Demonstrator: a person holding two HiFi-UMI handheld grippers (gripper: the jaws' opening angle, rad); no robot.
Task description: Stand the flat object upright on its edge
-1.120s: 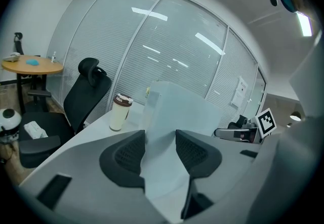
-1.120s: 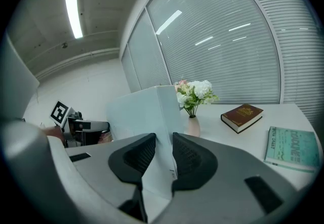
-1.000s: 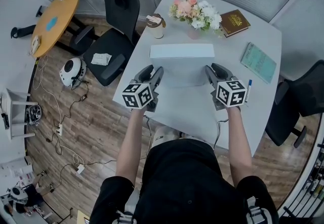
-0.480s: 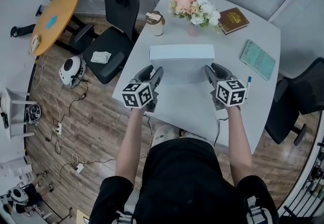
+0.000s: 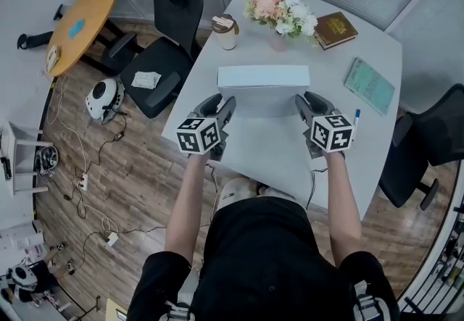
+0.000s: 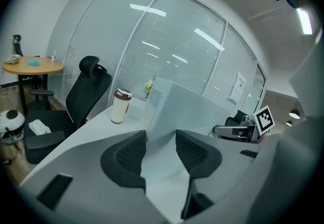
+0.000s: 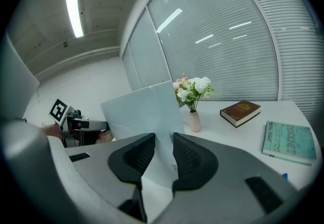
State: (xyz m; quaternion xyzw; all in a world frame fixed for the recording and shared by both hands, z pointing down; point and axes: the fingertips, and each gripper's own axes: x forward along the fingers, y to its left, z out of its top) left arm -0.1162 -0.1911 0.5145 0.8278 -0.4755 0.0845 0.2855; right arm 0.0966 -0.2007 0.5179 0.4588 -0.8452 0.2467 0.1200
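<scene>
White worktop [image 5: 275, 160] bears a flat white box [image 5: 262, 84], up on its long edge at centre, with the flower vase [image 5: 278, 42] at its 12 o'clock. Left tongs [image 5: 220, 103] clamp its 9 o'clock end; right tongs [image 5: 310, 102] clamp its 3 o'clock end.

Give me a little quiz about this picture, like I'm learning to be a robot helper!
1. What sits between the jaws of both the left gripper and the right gripper? A) brown book B) pale box C) cup
2. True or false: the flower vase stands on the round orange table.
3. Fill in: the green book lies on the person's ___ side.
Key: 1 B. 2 False, it stands on the white table. 3 right.
</scene>
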